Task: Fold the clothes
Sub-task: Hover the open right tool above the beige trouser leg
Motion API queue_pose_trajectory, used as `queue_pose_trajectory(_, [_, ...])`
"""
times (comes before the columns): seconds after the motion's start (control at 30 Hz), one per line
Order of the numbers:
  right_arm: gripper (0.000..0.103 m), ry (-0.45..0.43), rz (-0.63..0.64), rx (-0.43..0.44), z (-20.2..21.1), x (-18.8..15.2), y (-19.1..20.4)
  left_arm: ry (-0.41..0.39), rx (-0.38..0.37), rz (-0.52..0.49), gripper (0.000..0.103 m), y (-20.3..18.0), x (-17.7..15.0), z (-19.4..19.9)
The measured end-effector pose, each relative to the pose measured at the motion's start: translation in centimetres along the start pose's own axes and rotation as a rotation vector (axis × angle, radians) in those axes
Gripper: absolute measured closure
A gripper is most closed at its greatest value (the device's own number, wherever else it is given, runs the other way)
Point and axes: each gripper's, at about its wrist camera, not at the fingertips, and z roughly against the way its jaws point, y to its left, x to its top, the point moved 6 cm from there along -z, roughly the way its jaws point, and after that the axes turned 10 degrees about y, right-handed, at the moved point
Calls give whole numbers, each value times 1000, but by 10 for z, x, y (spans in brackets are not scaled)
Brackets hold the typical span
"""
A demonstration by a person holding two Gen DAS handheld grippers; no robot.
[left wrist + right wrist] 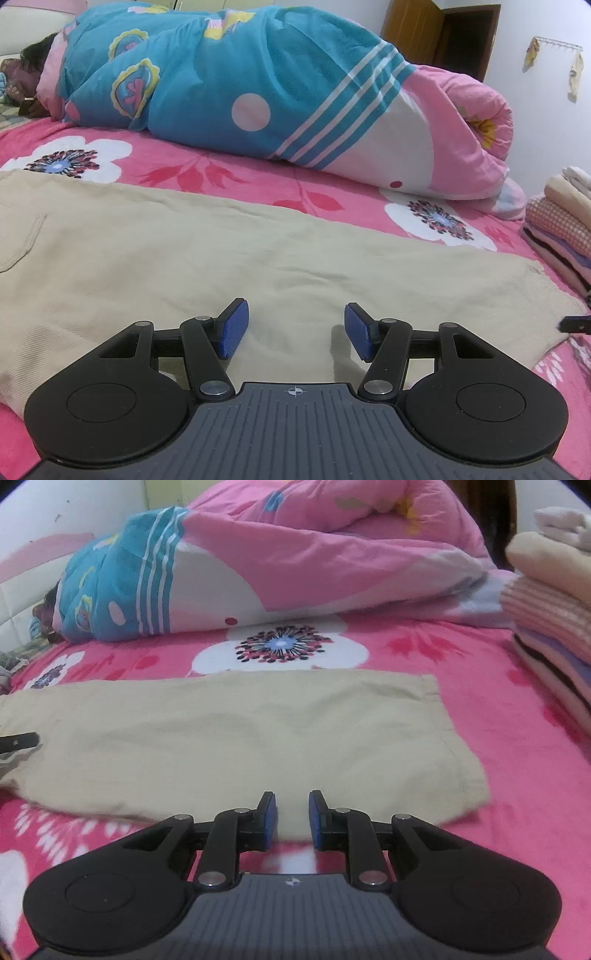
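A beige garment (221,254), trousers by the look of it, lies flat on the pink flowered bed sheet (229,173). My left gripper (295,328) is open, low over the garment's middle near its front edge, holding nothing. In the right wrist view the same garment (240,731) shows its hem end at the right. My right gripper (291,818) is open with a narrower gap, at the garment's near edge close to the hem end, empty. Part of the left gripper (18,744) shows at the far left there; part of the right gripper (576,325) shows at the left view's right edge.
A rolled blue and pink quilt (258,88) lies along the back of the bed. A stack of folded clothes (554,609) stands at the right edge of the bed. A wall (546,22) and a brown door (465,33) are behind.
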Motion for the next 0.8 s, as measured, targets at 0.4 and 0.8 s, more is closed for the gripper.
queue_pose_trajectory(0.4, [76,-55,-57,-168,-41,36,-57,-5,-13,12,45,3,-1,0])
queue_pose_trajectory(0.8, [68,-116,-27,-19,55,9,24,-116,-45,158,45,34,12,57])
